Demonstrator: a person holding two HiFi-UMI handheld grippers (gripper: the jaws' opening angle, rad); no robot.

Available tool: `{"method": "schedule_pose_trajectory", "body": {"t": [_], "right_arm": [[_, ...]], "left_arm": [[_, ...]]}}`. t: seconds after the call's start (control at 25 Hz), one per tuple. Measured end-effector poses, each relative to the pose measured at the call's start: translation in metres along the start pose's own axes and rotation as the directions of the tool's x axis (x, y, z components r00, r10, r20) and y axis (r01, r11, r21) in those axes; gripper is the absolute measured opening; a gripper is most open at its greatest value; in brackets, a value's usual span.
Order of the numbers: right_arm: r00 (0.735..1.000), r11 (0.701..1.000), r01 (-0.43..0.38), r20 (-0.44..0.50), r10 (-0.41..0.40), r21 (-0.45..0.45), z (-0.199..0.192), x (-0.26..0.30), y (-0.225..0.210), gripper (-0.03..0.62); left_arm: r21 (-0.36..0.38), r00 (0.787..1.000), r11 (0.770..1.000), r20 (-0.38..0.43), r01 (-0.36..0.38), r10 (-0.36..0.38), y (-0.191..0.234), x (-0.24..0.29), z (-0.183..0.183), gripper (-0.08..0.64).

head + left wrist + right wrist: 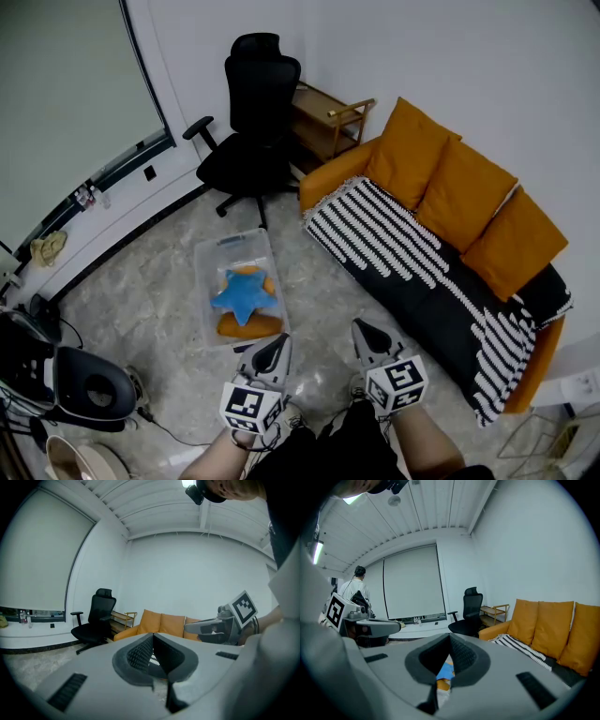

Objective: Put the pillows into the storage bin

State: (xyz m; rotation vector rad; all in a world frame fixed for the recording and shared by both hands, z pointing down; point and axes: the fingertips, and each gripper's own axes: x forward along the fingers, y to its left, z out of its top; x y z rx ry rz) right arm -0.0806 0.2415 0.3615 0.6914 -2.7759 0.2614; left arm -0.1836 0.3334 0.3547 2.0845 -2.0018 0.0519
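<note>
1. Sofa (pixel 441 309): orange, set along the right-hand wall, with a black-and-white striped blanket (pixel 375 230) draped over the seat. A black office chair (pixel 248 131) stands near its far end.
2. Three orange pillows, near-end (pixel 514 242), middle (pixel 466 192) and far-end (pixel 408 150), lean upright against the sofa back. They sit side by side with edges touching. These are what is left to move.
3. Storage bin (pixel 204 281): clear plastic, on the floor in front of the sofa's far end and apart from it. It already holds a blue star pillow (pixel 246 292) lying on an orange pillow (pixel 248 325).
4. Handling, as a judgement: the sofa pillows look soft, light and bulky, with no risk of breakage. They will likely sag and fold when lifted. A narrow pinch suits a top corner or the seam edge, since the flat face offers nothing to bite.
5. Left gripper (pixel 275 345) and right gripper (pixel 364 330): held low and close to the body, side by side, pointing forward over the floor. Both are clenched, pads together, with nothing between them.
6. Relation: the bin lies just ahead of the left gripper. All three sofa pillows are well apart from both grippers, up and to the right. The near-end one looks the easiest reach for the right gripper — the jaws must part first.
</note>
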Motion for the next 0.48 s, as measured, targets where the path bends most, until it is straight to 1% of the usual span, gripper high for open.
{"method": "schedule_pose_trajectory", "body": {"t": [0.48], "right_arm": [[1.0, 1.0, 0.001, 0.002, -0.001, -0.001, 0.0015, -0.002, 0.0008, 0.003]], "left_arm": [[0.012, 1.0, 1.0, 0.004, 0.008, -0.008, -0.0026, 0.0005, 0.0033, 0.006]]}}
